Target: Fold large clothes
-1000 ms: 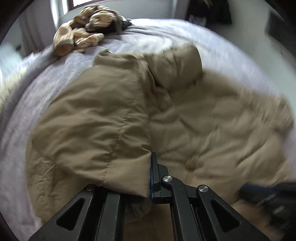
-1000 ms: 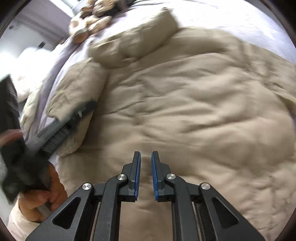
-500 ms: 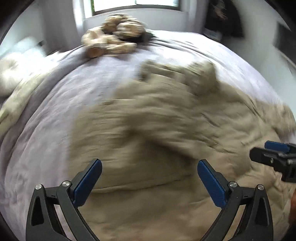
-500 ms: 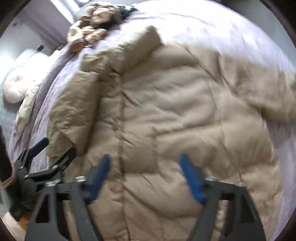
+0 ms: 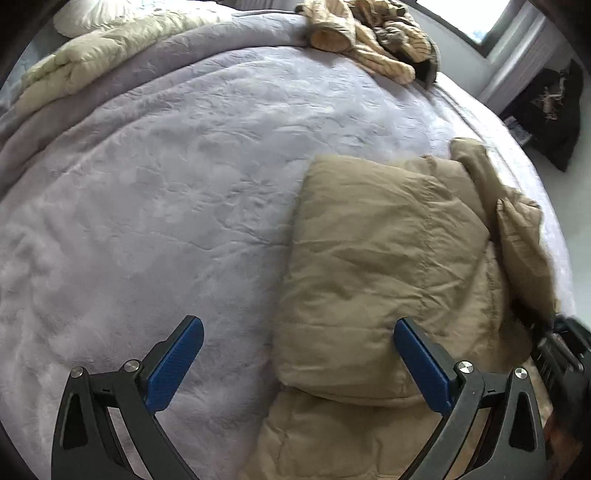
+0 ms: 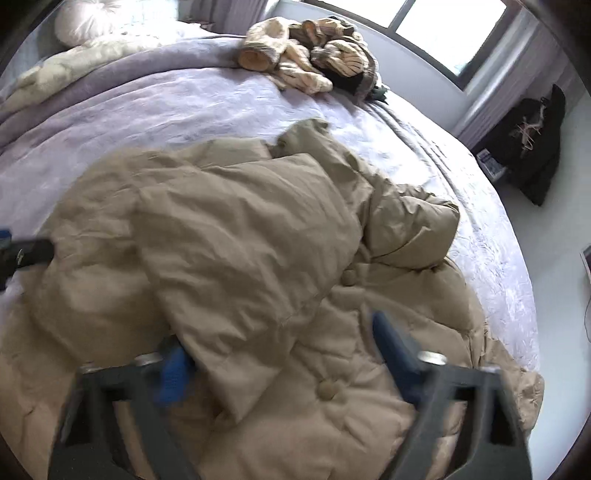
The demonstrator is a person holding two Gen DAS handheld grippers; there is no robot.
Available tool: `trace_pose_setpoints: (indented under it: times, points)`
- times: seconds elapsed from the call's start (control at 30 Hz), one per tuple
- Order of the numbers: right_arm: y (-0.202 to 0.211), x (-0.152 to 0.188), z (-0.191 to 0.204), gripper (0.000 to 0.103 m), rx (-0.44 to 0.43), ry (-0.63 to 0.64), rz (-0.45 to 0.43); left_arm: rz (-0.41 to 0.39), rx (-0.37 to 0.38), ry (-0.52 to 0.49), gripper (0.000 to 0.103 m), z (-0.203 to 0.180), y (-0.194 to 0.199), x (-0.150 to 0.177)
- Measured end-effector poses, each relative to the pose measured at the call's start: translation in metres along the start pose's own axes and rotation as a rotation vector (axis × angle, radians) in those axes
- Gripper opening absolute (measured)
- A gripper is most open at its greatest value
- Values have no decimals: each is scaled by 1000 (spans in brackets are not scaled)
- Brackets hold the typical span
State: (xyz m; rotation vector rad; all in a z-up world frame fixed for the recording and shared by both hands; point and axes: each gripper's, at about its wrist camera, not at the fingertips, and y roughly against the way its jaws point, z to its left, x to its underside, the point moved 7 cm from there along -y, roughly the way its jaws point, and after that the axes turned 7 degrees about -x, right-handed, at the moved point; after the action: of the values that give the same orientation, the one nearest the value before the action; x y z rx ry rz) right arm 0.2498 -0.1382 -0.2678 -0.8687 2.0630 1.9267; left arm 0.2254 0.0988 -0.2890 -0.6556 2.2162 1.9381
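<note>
A tan padded coat (image 5: pixel 384 266) lies on the lavender bed cover (image 5: pixel 166 184), its left sleeve folded across its front. It also fills the right wrist view (image 6: pixel 240 251), where buttons run down its middle. My left gripper (image 5: pixel 299 365) is open and empty over the coat's left edge, one finger over the bed cover, the other over the coat. My right gripper (image 6: pixel 284 358) is open and empty, low over the coat's front near the folded sleeve's end. The right gripper's body shows at the left wrist view's right edge (image 5: pixel 565 354).
A heap of striped beige and dark clothes (image 6: pixel 310 59) lies at the bed's far edge under a window. A pale duvet (image 5: pixel 96 62) and a round cushion (image 6: pixel 85 18) lie at the far left. A dark bag (image 6: pixel 532 136) sits on the floor at right.
My left gripper let go of the coat's sleeve and opened wide; the sleeve now lies folded on the coat. My right gripper opened too. Both have pulled back and turned left.
</note>
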Motion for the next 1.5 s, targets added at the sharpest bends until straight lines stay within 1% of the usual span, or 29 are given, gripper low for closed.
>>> trace_pose_setpoints:
  times: [0.03, 0.07, 0.1, 0.13, 0.17, 0.23, 0.33, 0.4, 0.43, 0.47, 0.5, 0.53, 0.6, 0.63, 0.67, 0.73, 0.77, 0.87, 0.93, 1.0, 1.03, 1.1, 1.13, 1.17, 1.2, 1.23, 1.33, 1.47, 1.5]
  points:
    - [2, 4, -15, 6, -41, -76, -2, 8, 54, 24, 103, 0, 0, -2]
    - [10, 15, -27, 7, -78, -143, -7, 16, 100, 59, 103, 3, 0, -7]
    - [10, 22, -47, 7, -156, -266, -10, 26, 138, 97, 103, 6, -1, -14]
    - [7, 33, -66, 7, -235, -400, -5, 47, 197, 158, 103, 12, -4, -21]
    - [3, 44, -78, 7, -290, -507, 7, 69, 238, 194, 103, 17, -9, -27]
    - [-13, 70, -104, 9, -401, -738, 56, 101, 275, 242, 103, 23, -19, -38]
    - [-26, 90, -115, 9, -518, -889, 72, 147, 284, 239, 103, 22, -43, -49]
    - [-26, 91, -115, 9, -540, -893, 63, 176, 296, 230, 102, 12, -58, -54]
    - [-25, 90, -113, 9, -544, -884, 60, 168, 297, 215, 90, 4, -61, -57]
    - [-24, 90, -112, 9, -549, -886, 59, 154, 302, 196, 76, -2, -61, -60]
    - [-24, 91, -111, 9, -555, -897, 56, 144, 324, 174, 39, -8, -61, -61]
    - [-25, 92, -112, 9, -563, -918, 52, 144, 353, 152, 30, -19, -59, -61]
    - [-25, 98, -114, 9, -558, -949, 46, 107, 278, 111, 30, -22, -57, -64]
    - [-27, 99, -115, 9, -546, -951, 44, 83, 227, 80, 30, -21, -56, -66]
    - [-27, 97, -116, 9, -531, -938, 42, 56, 156, 59, 30, -17, -55, -70]
    - [-25, 97, -119, 9, -487, -896, 33, 22, 78, 70, 30, -4, -49, -75]
    - [-26, 95, -122, 9, -467, -879, 33, 18, 72, 80, 30, 2, -46, -77]
    - [-25, 96, -123, 9, -504, -888, 71, 13, 47, 73, 30, 15, -33, -79]
    - [-13, 99, -126, 20, -470, -841, 85, 4, 49, 47, 30, 15, -22, -75]
    - [4, 104, -132, 52, -409, -788, 80, -3, 47, -7, 30, 13, -10, -64]
    - [16, 107, -139, 57, -361, -767, 67, -6, 41, -50, 30, 7, -5, -57]
    - [33, 115, -154, 58, -292, -763, 37, -8, 43, -100, 30, -3, -1, -45]
    - [39, 114, -160, 57, -277, -764, 19, -6, 50, -108, 30, -4, 2, -38]
    - [44, 111, -164, 40, -279, -756, -7, 7, 64, -113, 30, -8, 1, -29]
    - [45, 106, -164, 9, -286, -739, -19, 19, 67, -116, 30, -14, -3, -25]
    - [43, 99, -160, 5, -294, -706, -16, 28, 53, -119, 30, -19, -9, -20]
    - [27, 84, -136, 5, -351, -613, 10, 39, -40, -105, 34, -22, -31, -11]
    - [-11, 88, -118, 4, -283, -488, 101, 14, -80, -84, 34, -18, -45, -11]
    - [-21, 92, -119, 0, -280, -481, 113, 13, -83, -87, 35, -18, -46, -11]
